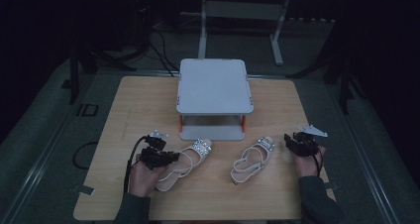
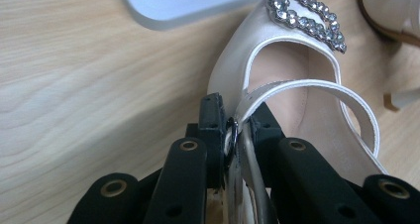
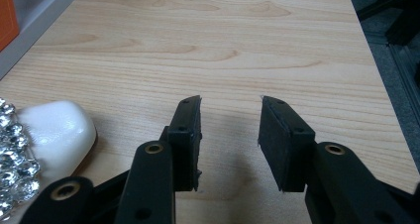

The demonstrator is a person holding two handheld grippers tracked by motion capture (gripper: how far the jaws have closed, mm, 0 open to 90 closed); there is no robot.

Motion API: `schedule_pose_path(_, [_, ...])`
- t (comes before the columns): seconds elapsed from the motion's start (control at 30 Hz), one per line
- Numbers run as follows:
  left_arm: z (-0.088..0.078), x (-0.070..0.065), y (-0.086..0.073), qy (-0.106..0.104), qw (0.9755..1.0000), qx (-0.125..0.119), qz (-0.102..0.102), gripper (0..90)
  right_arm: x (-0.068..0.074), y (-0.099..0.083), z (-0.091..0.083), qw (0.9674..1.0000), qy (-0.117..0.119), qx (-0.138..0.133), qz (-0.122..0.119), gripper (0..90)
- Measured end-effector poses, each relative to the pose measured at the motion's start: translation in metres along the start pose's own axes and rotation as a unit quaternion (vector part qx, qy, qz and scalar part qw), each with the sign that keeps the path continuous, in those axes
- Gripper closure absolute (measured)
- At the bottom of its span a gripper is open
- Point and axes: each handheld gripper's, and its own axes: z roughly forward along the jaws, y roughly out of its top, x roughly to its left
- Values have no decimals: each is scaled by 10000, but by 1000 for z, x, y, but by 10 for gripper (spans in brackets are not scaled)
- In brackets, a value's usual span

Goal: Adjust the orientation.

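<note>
Two cream strappy shoes with rhinestone buckles lie on the wooden table (image 1: pixel 129 105) in front of the grey rack. My left gripper (image 1: pixel 166 157) is shut on the strap (image 2: pixel 307 87) of the left shoe (image 1: pixel 185 162), near its small ring; the toe and rhinestone buckle (image 2: pixel 307 18) point away from the jaws. The right shoe (image 1: pixel 252 159) lies just left of my right gripper (image 1: pixel 292 142), which stands open over bare wood with nothing between its fingers (image 3: pixel 187 140). That shoe's white toe (image 3: pixel 59 130) and rhinestones show at the left edge of the right gripper view.
A grey two-level rack (image 1: pixel 214 92) with orange posts stands at the table's middle back; its lower shelf edge (image 2: pixel 198 6) is close beyond the left shoe. The table's right edge (image 3: pixel 376 80) runs near my right gripper. Dark floor, cables and a metal frame lie beyond.
</note>
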Motion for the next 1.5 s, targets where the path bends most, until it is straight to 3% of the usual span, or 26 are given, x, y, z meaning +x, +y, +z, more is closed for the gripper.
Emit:
schedule_pose_path(0.33, [-19, 24, -4, 175, 9970, -412, -636, 809, 1, 0, 1, 10000, 8, 10, -20, 602])
schedule_pose_path(0.8, [-24, 41, -9, 416, 9905, -712, -1103, 809, 0, 0, 2, 10000, -2, 13, 13, 601])
schedule_pose_path(1.27, [-29, 62, -16, 839, 9744, -1089, -1779, 808, 0, -1, 3, 10000, -6, 30, 20, 600])
schedule_pose_path(1.37, [-28, 68, -14, 852, 9697, -1155, -1977, 808, 0, -1, 3, 10000, -8, 41, 20, 600])
schedule_pose_path(1.5, [-28, 78, -4, 1058, 9653, -1148, -2093, 808, -1, -2, 2, 10000, -32, 27, 69, 600])
